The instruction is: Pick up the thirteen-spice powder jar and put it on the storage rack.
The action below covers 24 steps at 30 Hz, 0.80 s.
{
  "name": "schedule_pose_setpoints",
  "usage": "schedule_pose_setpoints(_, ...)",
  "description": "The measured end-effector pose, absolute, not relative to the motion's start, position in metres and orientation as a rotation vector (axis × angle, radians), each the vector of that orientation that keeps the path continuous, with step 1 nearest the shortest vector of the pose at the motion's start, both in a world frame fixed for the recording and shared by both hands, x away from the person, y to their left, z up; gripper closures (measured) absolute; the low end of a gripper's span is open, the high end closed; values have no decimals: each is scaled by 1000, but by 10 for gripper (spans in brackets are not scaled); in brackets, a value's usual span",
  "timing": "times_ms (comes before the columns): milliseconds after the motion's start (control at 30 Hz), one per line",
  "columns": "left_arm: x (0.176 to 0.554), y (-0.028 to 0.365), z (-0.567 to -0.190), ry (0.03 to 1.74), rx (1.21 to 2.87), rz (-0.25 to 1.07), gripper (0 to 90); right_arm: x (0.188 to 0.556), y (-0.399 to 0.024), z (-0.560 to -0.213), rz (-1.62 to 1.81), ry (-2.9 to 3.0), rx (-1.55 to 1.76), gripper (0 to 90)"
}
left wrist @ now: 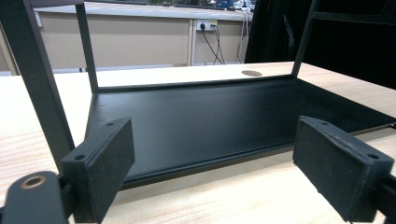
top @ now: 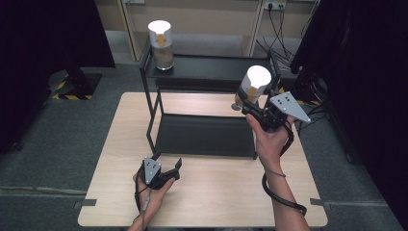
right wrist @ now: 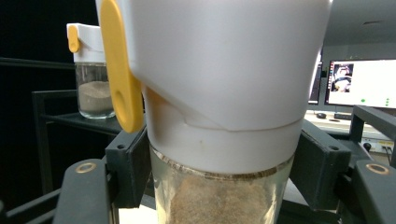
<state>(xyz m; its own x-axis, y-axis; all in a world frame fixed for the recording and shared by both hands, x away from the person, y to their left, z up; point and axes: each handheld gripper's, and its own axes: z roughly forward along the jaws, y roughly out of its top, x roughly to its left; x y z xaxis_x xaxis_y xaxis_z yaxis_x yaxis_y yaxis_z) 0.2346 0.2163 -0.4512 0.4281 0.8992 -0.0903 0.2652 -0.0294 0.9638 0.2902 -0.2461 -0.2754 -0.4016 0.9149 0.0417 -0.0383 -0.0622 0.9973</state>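
1. Right gripper point(top: 251, 107) has its jaws clamped on a clear glass jar with white cap and yellow tab, sandy powder inside point(top: 251, 87). In the right gripper view the pads press both sides of the glass point(right wrist: 224, 196) just under the white cap point(right wrist: 219, 60).
2. Held jar is in the air by the right end of the black metal two-tier shelf rack point(top: 204, 110), near its top tier point(top: 211, 67). Long axis is roughly upright, leaning slightly; cap on top.
3. Key relation: top tier lies beyond and left of the held jar, roughly level with its base. Judgement: the jar goes onto the top tier, so its base must clear the right rear post first.
4. Second jar, same kind point(top: 161, 44), stands upright at the left end of the top tier, well apart from the held one. It also shows in the right gripper view point(right wrist: 91, 70).
5. Left gripper point(top: 166, 169) rests low on the light wooden table point(top: 216, 192) just in front of the rack's lower tier point(top: 207, 137). Jaws stand wide open, nothing between the pads point(left wrist: 109, 163).
6. Right hand point(top: 269, 139) is far nearer the top tier; left hand point(top: 153, 190) is idle.
7. Counts: two jars, one rack with two tiers, two grippers, one table.
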Motion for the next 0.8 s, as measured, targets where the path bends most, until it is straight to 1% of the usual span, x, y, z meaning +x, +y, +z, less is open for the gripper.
schedule_pose_setpoints(533, 235, 217, -451, 1064, 1554, 701, 122, 303, -241, -250, 1582, 1422, 980, 309)
schedule_pose_setpoints(800, 235, 217, -451, 1064, 1553, 700, 123, 316, -239, -239, 1572, 1427, 991, 308)
